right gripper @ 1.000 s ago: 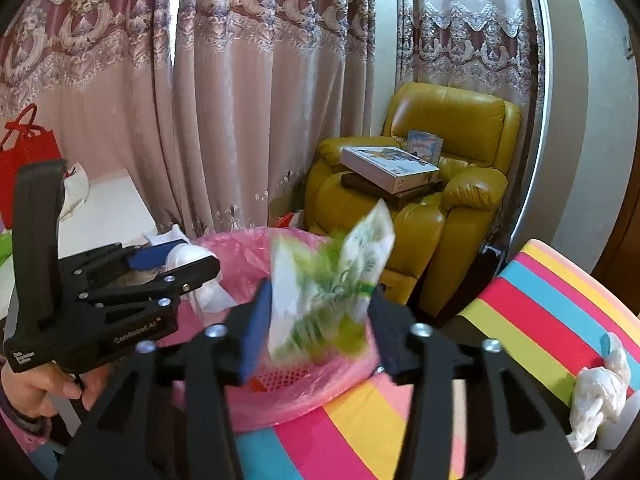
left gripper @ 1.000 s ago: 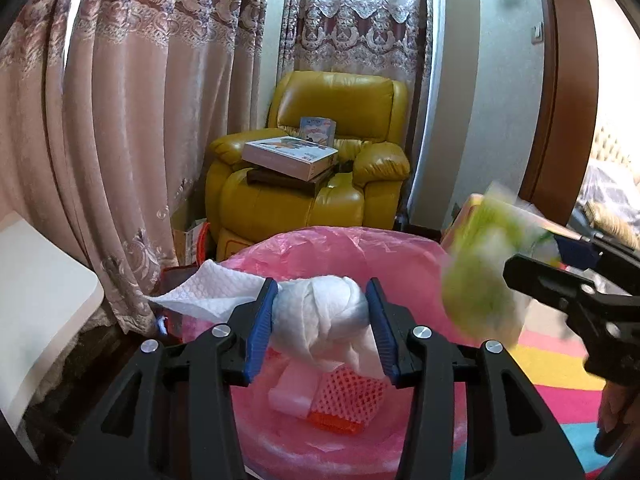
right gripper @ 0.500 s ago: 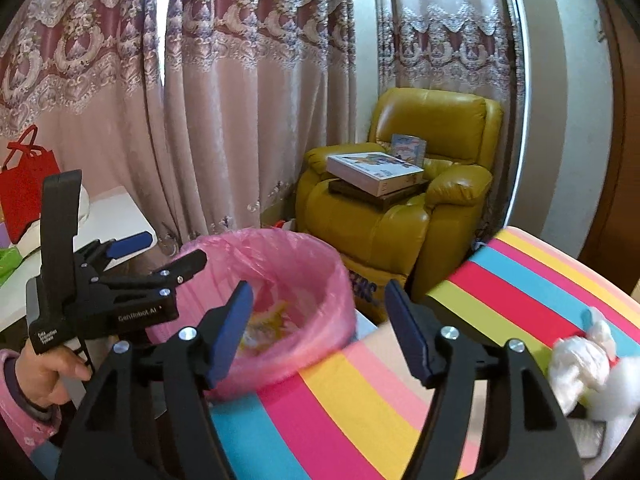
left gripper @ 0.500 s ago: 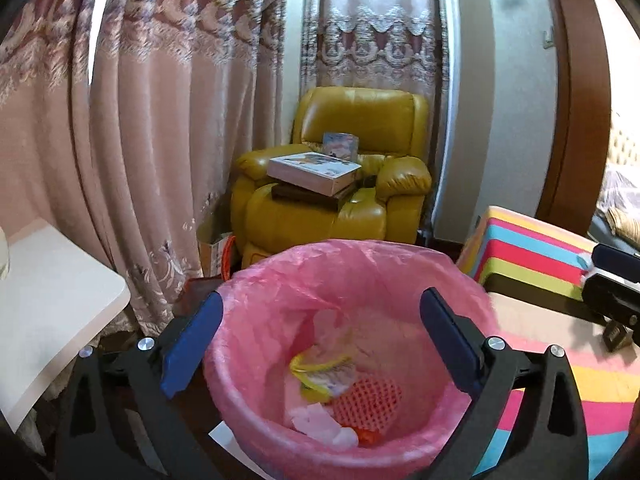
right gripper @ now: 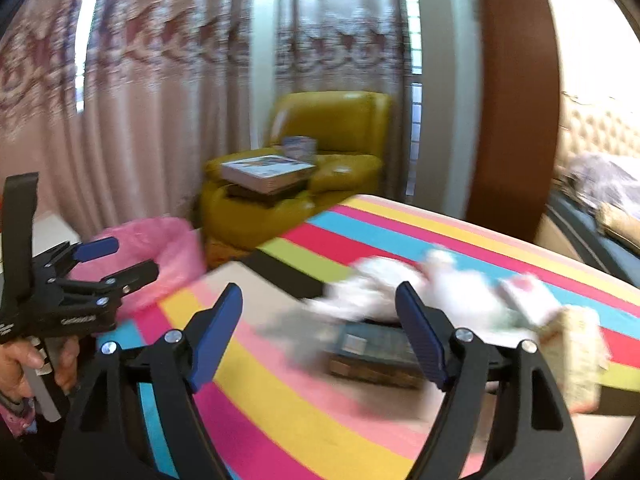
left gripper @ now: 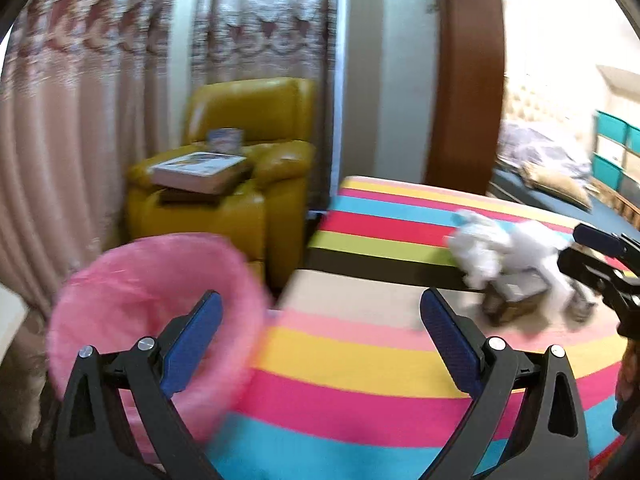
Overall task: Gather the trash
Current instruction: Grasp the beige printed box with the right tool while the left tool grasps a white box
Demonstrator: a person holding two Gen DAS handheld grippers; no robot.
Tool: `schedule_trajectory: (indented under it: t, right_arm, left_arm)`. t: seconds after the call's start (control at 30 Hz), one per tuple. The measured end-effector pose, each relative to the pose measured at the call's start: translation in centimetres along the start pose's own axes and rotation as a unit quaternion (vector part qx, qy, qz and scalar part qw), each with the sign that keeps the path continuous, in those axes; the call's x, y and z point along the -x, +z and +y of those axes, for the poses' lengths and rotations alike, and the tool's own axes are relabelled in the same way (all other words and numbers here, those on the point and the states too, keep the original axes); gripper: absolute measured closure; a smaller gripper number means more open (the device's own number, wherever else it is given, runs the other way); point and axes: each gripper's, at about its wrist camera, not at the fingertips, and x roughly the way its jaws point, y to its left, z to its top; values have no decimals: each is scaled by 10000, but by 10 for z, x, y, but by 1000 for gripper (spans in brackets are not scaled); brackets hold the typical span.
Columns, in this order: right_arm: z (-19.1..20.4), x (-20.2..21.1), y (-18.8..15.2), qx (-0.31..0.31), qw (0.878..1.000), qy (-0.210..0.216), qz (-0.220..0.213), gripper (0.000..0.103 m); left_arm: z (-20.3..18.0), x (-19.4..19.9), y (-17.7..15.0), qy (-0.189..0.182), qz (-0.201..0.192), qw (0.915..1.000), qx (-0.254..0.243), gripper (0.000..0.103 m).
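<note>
Both of my tools have swung away from the pink-lined bin (left gripper: 156,308), where a second ago the left one gripped a white wad and the right one a green wrapper; both pieces are now let go. My left hand-held gripper (left gripper: 320,336) stands wide with nothing between its blue pads, and the bin sits low at the left of its view. My right hand-held gripper (right gripper: 320,332) is opening, also with nothing in it, over the striped surface (right gripper: 280,392). Ahead of it lies the rest of the trash: crumpled white tissues (right gripper: 384,292), a dark flat box (right gripper: 372,352) beneath them, and a pale carton (right gripper: 576,356) to the right (all blurred, so I cannot read any labels). I judge this as the return leg between drops. Next, I would bring each tool down over a separate piece, straddle it, and close before heading back to the bin.
</note>
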Motion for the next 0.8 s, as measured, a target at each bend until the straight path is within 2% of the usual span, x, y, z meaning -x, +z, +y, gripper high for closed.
schedule_trajectory:
  t: [0.17,0.37,0.6,0.8]
  right_arm:
    - [-65,21,-16,-352,9974,-626,38,26]
    - [-127,34,-33,-744,9891,-1263,145,26]
    - [-161,27,-49,-912,9808,-1657,469,26]
    - [-174,4,-54,-1138,9764,-1669,765,26]
  left_arm:
    - [-64,-16,0,-427,116,9984,-352,9]
    - [-119,-32,-2,-988,319,9942,-276,9]
    - [-150,-44,-2,-1099,400,9924,-385,9]
    - [-167,-50,-1,-1111,463,9909,-605,9]
